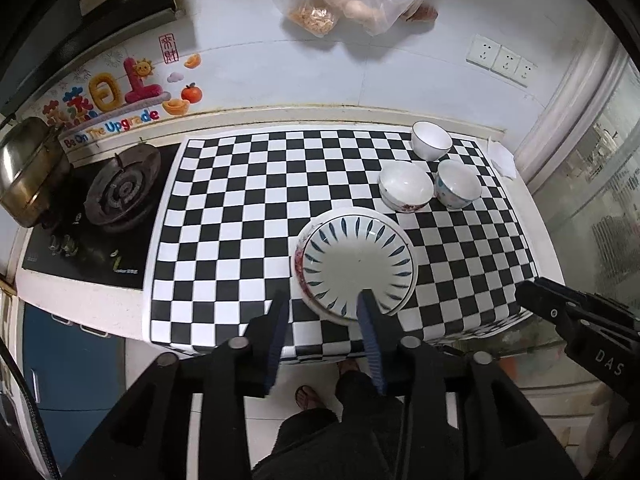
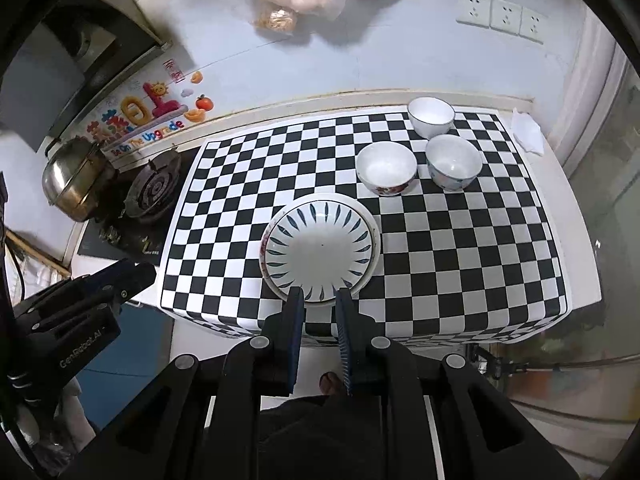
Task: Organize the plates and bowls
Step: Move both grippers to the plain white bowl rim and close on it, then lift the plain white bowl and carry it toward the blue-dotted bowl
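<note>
Plates [image 1: 357, 261] sit stacked beside 3 bowls [image 2: 386, 167]; left tongs [image 1: 324, 300] and right tongs [image 2: 320, 296] gape, empty.

Both wrist cameras look steeply down from above the near edge of the checkered table [image 1: 224, 216], facing the back wall at 12 o'clock. The left view sits left, with the stacked plates [image 1: 356, 260] at about 1 o'clock; the right view hangs almost straight before them. Both share the plates, the three bowls [image 2: 386, 168] at about 1 o'clock, and the stove [image 2: 152, 192] at 10 o'clock.
</note>
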Demonstrator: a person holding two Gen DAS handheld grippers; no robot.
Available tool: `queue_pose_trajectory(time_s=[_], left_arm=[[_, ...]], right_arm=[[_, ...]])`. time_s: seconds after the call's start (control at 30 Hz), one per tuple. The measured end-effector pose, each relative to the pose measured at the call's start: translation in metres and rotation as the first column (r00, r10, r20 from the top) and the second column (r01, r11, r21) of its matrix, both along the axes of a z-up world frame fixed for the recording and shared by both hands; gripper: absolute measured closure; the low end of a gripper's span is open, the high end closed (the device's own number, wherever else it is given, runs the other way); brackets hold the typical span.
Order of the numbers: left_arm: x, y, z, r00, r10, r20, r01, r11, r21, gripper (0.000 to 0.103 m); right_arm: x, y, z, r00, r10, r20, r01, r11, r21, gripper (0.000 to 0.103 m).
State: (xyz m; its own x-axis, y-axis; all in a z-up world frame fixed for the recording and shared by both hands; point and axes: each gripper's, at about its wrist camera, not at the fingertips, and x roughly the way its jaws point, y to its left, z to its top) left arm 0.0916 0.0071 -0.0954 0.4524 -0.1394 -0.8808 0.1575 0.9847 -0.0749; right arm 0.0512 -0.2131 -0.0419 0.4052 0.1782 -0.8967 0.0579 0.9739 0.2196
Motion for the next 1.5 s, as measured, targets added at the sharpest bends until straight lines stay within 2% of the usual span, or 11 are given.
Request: queue_pose_trajectory(time_s=[0.07, 0.13, 0.27, 0.47, 0.67, 0.8, 0.93, 1.0, 1.07, 1.17, 1.5], left_arm=[[0.017, -0.007, -0.008, 1.0, 0.007, -0.019, -0.007, 1.0, -0.011, 0.06], [0.039, -0.016, -0.019, 0.999, 0.011, -0.052, -0.012, 1.0, -0.025, 0.057], [0.092, -0.039, -0.046, 0.993, 0.014, -0.116, -0.02, 0.998, -0.051, 0.057], [0.193, -0.082, -0.101, 0.969, -0.001, -0.248, -0.016, 0.998, -0.065, 0.057], [0.276, -0.124, -0.175, 0.89, -0.082, -0.448, 0.031, 0.992, -0.12, 0.057], [0.307, -0.146, -0.216, 0.853, -0.103, -0.512, 0.067, 0.994, -0.09, 0.057], [0.318, -0.162, -0.239, 0.835, -0.138, -0.532, 0.117, 0.99, -0.074, 0.067], [0.316, -0.17, -0.244, 0.827, -0.163, -0.538, 0.148, 0.986, -0.072, 0.083], [0.312, -0.176, -0.243, 0.829, -0.175, -0.531, 0.17, 0.984, -0.058, 0.084], [0.3, -0.183, -0.229, 0.851, -0.19, -0.489, 0.207, 0.978, -0.02, 0.084], [0.228, -0.197, -0.183, 0.845, -0.255, -0.469, 0.231, 0.967, -0.11, 0.084]], right_arm=[[0.01, -0.013, -0.007, 1.0, -0.021, -0.016, 0.021, 0.999, 0.033, 0.063], [0.025, -0.031, -0.016, 0.999, -0.042, -0.029, 0.044, 0.997, 0.065, 0.06], [0.066, -0.071, -0.044, 0.993, -0.096, -0.061, 0.101, 0.992, 0.082, 0.059], [0.162, -0.137, -0.118, 0.973, -0.181, -0.146, 0.195, 0.976, 0.092, 0.059], [0.239, -0.164, -0.197, 0.945, -0.191, -0.265, 0.232, 0.964, 0.133, 0.059], [0.271, -0.159, -0.237, 0.932, -0.168, -0.32, 0.218, 0.968, 0.126, 0.059], [0.292, -0.151, -0.27, 0.912, -0.154, -0.381, 0.207, 0.973, 0.102, 0.059], [0.299, -0.148, -0.281, 0.905, -0.154, -0.396, 0.209, 0.973, 0.099, 0.066], [0.305, -0.144, -0.289, 0.904, -0.144, -0.401, 0.206, 0.972, 0.115, 0.087], [0.308, -0.137, -0.286, 0.912, -0.133, -0.388, 0.178, 0.98, 0.083, 0.088], [0.248, -0.152, -0.239, 0.926, -0.104, -0.362, 0.156, 0.981, 0.119, 0.088]])
